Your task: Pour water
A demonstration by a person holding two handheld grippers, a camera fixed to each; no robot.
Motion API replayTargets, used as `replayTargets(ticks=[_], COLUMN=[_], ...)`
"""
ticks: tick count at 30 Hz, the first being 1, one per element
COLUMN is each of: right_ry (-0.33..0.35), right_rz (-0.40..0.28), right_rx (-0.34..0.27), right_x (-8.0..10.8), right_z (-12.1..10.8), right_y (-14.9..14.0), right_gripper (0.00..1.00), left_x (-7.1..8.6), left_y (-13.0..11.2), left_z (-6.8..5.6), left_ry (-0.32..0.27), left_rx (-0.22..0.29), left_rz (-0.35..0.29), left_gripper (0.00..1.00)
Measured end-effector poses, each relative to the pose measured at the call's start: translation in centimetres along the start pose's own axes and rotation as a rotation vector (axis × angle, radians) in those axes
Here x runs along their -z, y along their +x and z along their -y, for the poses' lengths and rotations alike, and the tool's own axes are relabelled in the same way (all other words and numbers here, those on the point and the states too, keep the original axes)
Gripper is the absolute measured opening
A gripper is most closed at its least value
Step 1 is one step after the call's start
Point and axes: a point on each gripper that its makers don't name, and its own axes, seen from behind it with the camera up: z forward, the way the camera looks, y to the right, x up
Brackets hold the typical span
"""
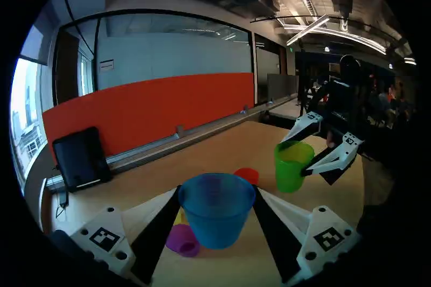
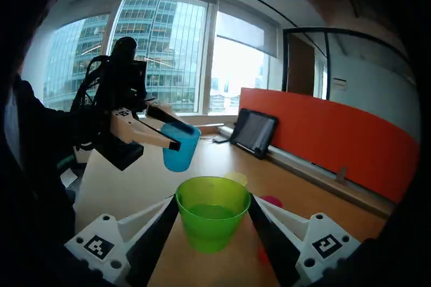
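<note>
Here, a green cup [image 2: 211, 230] holding some liquid sits clamped between the fingers of the right gripper [image 2: 213, 201], over the wooden table [image 2: 134, 190]; far to its left, the left gripper [image 1: 216, 194] clamps a blue cup [image 1: 217, 222], slightly tilted; a purple cup [image 1: 183, 239] and a red cup [image 1: 247, 175] rest on the table.

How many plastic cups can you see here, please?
5: the blue cup in the left gripper, the green cup in the right gripper, and a red cup, a purple cup and a yellow cup on the table. More may be hidden.
</note>
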Motion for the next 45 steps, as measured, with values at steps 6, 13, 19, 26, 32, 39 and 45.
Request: replayTargets(ticks=[6,13,19,26,32,39,45], right_ry=[0.017,0.023,0.047,0.063,0.073,0.088,0.091], right_rz=[0.033,0.082,0.131,0.185,0.227,0.275,0.307], right_rx=[-0.003,0.002,-0.005,0.002,0.016,0.018,0.028], right_x=[0.5,0.7,0.5,0.0,-0.3,-0.6,-1.1], right_z=[0.2,0.0,0.4,0.6,0.6,0.7,0.7], right_y=[-0.7,-1.9,-3.4,-5.1,-6.3,-8.1,-9.7], right_gripper=[0.93,0.93,0.93,0.93,0.93,0.93,0.93], left_x=[-0.6,-1.3,-1.9,-2.4,-2.8,-3.5,-4.0], left_y=[-1.2,-2.7,-4.3,-6.8,-8.7,-10.9,-12.1], left_z=[-0.8,-2.3,-3.6,-4.9,-5.4,-6.0,-6.4], left_ry=[-0.021,-0.060,-0.091,-0.132,-0.151,-0.178,-0.196], left_rx=[-0.002,-0.015,-0.030,-0.046,-0.066,-0.088,-0.101], left_rz=[0.028,0.063,0.110,0.177,0.224,0.275,0.306], left_gripper=[0.90,0.90,0.90,0.90,0.90,0.90,0.90])
